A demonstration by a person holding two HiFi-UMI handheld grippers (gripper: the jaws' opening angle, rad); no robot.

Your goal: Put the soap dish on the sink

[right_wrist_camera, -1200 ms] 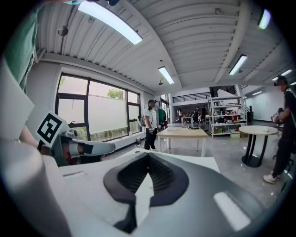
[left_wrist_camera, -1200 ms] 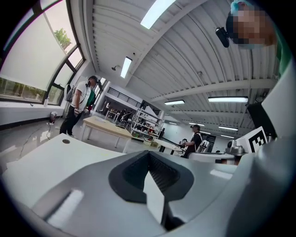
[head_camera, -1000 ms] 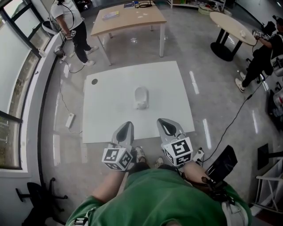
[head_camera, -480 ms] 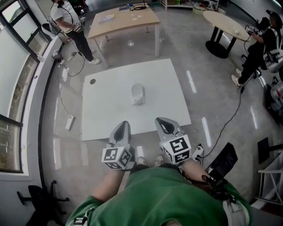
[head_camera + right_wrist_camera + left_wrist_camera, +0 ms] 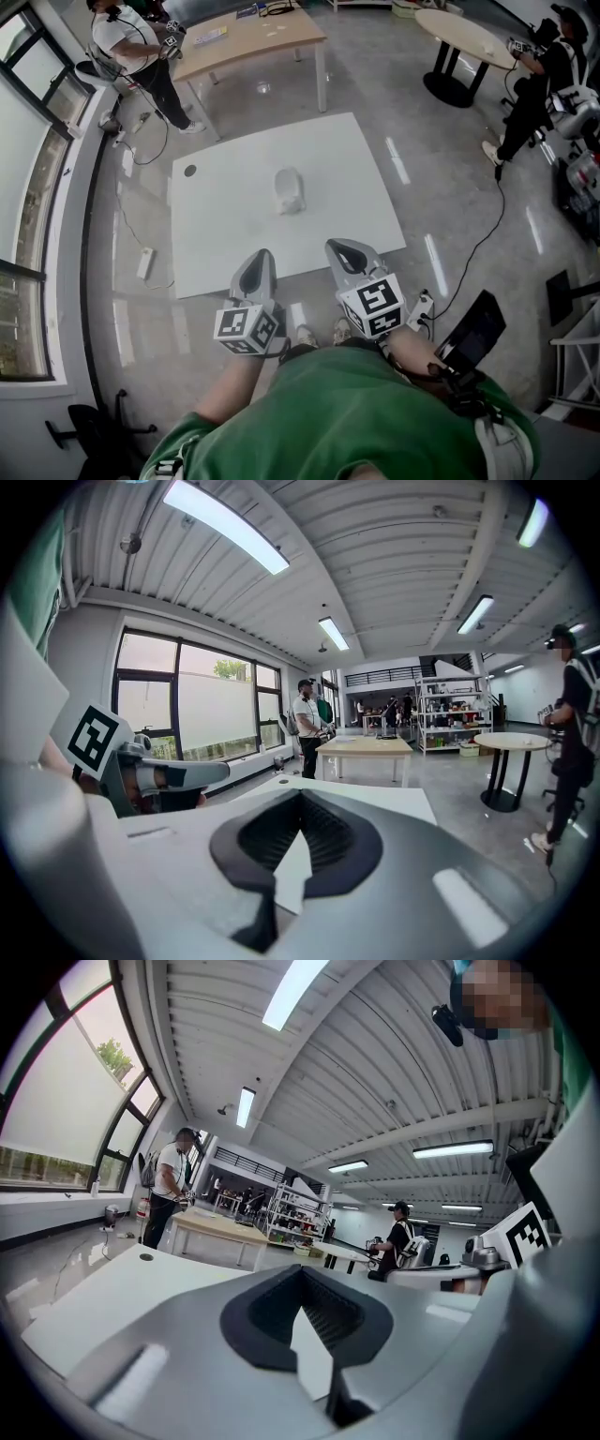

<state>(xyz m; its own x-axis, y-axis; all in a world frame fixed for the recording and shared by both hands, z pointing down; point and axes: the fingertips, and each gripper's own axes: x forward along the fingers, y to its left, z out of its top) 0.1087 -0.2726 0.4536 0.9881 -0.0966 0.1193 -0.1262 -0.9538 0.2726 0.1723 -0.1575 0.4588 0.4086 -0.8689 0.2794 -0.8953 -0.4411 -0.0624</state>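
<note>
A small white soap dish (image 5: 289,190) lies in the middle of a low white board (image 5: 234,234) on the floor; a dark round hole (image 5: 190,171) marks the board's far left corner. My left gripper (image 5: 258,266) and right gripper (image 5: 344,252) hover side by side over the board's near edge, well short of the dish. Both are shut with nothing in them. In the left gripper view the left gripper (image 5: 305,1312) has its dark pads together, with the board (image 5: 112,1288) beyond. The right gripper (image 5: 298,827) looks the same in its own view.
A wooden table (image 5: 248,37) stands beyond the board with a person (image 5: 131,47) beside it. A round table (image 5: 464,37) and another person (image 5: 539,75) are at the far right. A power strip (image 5: 143,263) and cable (image 5: 487,234) lie on the floor. Windows (image 5: 23,187) line the left.
The board and dish have slid up and left in the head view. Both grippers have shifted slightly along with it, side by side and shut throughout.
</note>
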